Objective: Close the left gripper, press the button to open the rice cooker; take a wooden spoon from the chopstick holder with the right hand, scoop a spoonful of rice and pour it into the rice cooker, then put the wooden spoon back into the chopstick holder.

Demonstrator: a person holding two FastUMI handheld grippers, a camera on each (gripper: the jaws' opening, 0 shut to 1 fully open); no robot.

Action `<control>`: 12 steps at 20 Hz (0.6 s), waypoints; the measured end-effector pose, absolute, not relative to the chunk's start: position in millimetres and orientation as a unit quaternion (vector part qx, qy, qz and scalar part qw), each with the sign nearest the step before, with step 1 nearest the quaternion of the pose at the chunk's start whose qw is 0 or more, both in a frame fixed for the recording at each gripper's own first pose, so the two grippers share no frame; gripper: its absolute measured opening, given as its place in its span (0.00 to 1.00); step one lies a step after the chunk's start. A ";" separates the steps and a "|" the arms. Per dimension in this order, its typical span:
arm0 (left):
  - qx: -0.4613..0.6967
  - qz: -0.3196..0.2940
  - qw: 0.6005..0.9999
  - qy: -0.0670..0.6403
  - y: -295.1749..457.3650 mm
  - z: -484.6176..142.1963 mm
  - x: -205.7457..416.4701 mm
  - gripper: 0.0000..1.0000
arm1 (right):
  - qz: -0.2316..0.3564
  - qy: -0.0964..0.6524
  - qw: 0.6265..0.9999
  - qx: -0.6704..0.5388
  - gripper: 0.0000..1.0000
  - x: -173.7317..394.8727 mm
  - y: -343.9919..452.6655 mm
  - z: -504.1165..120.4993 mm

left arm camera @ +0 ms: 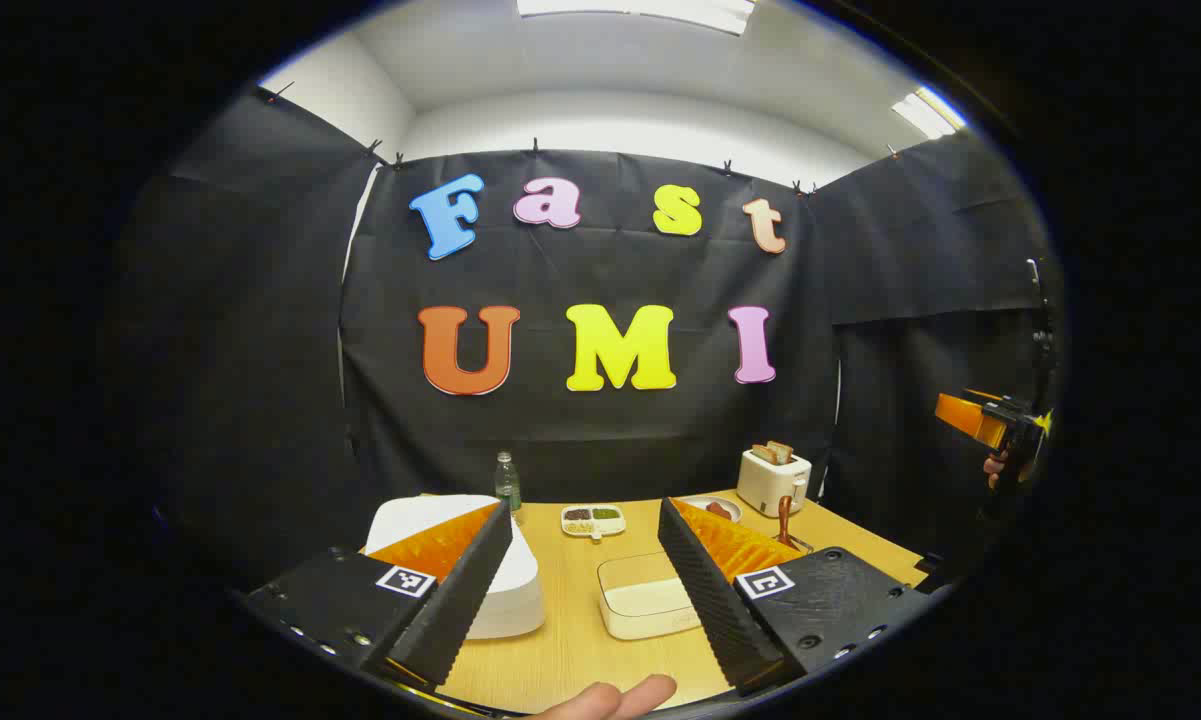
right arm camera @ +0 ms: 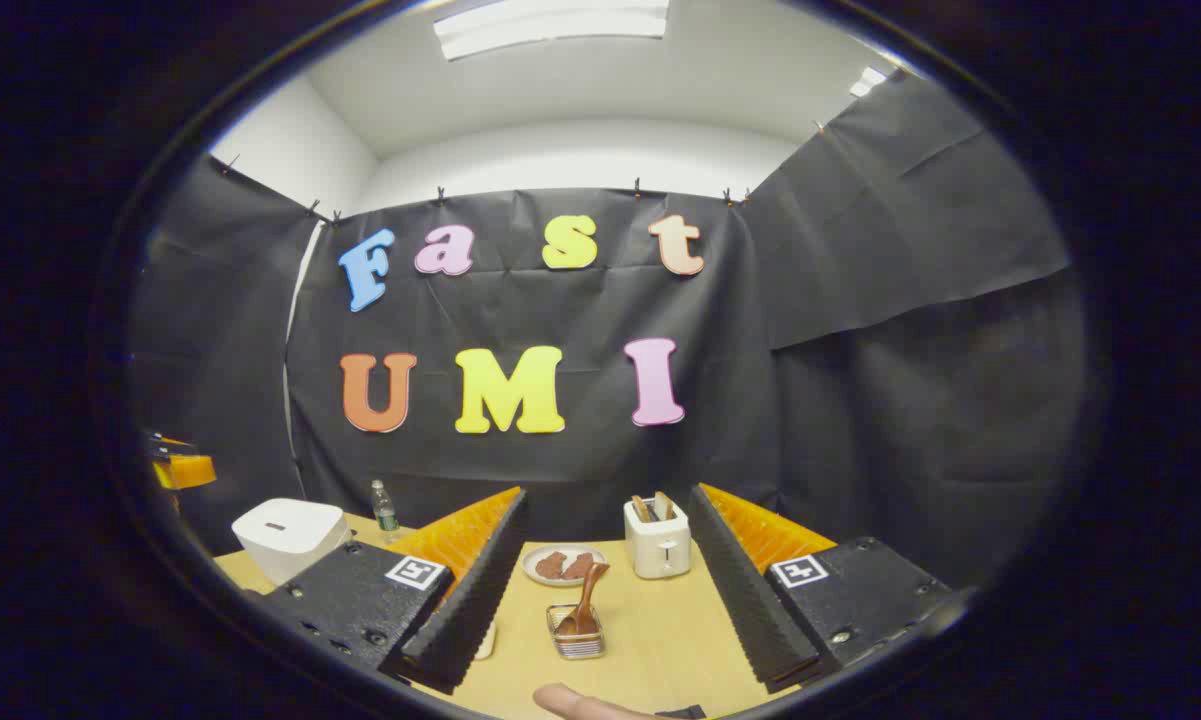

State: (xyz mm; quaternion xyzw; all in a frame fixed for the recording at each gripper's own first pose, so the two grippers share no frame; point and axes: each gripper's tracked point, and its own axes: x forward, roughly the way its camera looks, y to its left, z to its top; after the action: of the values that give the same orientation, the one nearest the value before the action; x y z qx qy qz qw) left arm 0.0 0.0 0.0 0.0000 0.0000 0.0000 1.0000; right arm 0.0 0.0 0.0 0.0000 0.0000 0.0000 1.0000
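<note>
Both claws hang above the wooden surface [left arm camera: 560, 640] with fingers spread apart, gripping nothing: the left claw [left arm camera: 585, 590] over the near edge, the right claw [right arm camera: 605, 590] likewise. Largest, the white rice cooker [left arm camera: 460, 560] sits closed behind the left claw's left finger. Smaller, the wire chopstick holder [right arm camera: 577, 632] stands between the right claw's fingers, the wooden spoon [right arm camera: 587, 595] leaning inside it.

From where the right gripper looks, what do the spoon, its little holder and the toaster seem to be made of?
The wooden spoon looks like reddish-brown wood, smooth and slightly glossy. The chopstick holder seems to be metal wire or clear plastic: it glints and you see through it; hard to tell which. The toaster looks like matte cream plastic or painted metal.
</note>
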 end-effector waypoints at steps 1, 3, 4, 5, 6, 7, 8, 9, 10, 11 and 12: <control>0.005 0.005 1.000 0.000 1.4 1.7 1.0 0.94 | -0.001 0.000 1.000 -0.001 1.00 -0.9 -2.8 -0.6; 0.013 0.013 1.000 0.002 1.3 1.4 2.8 0.95 | 0.001 0.004 1.000 -0.004 1.00 -1.4 -4.5 -2.9; 0.015 0.014 1.000 0.005 1.4 0.6 4.4 0.95 | 0.001 0.004 1.000 -0.002 1.00 -1.8 -5.0 -3.1; 0.018 0.018 1.000 0.007 2.8 -0.4 5.6 0.95 | 0.000 0.005 1.000 -0.001 1.00 -2.2 -7.4 -4.1; 0.022 0.022 0.999 0.009 3.6 -1.4 5.0 0.95 | -0.001 0.005 1.000 0.000 1.00 -1.7 -8.8 -4.1; 0.024 0.023 0.999 0.010 3.8 -2.1 6.1 0.95 | -0.001 0.007 1.000 -0.001 1.00 -1.3 -9.3 -5.4; 0.025 0.023 0.999 0.011 3.7 -2.3 5.9 0.95 | 0.000 0.008 1.000 -0.001 1.00 -1.4 -10.0 -5.9; 0.026 0.022 0.999 0.012 3.5 -2.3 6.1 0.95 | 0.001 0.007 1.000 -0.001 1.00 -1.4 -10.1 -6.1; 0.026 0.022 0.999 0.013 3.3 -2.6 6.2 0.95 | 0.003 0.006 1.000 -0.001 1.00 -1.1 -8.8 -5.5; 0.026 0.022 0.999 0.014 4.1 -2.3 6.0 0.95 | 0.005 0.006 1.000 -0.001 1.00 -1.9 -8.6 -5.7; 0.026 0.022 0.999 0.013 4.5 -1.5 5.3 0.95 | 0.006 0.006 1.000 -0.001 1.00 -1.5 -7.5 -5.6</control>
State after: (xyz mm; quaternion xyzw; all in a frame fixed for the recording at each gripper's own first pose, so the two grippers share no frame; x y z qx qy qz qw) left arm 5.3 4.5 -1.5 0.0258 0.0125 0.0215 0.9994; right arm -1.5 -7.5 -5.6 -0.0006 0.0058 0.0061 1.0000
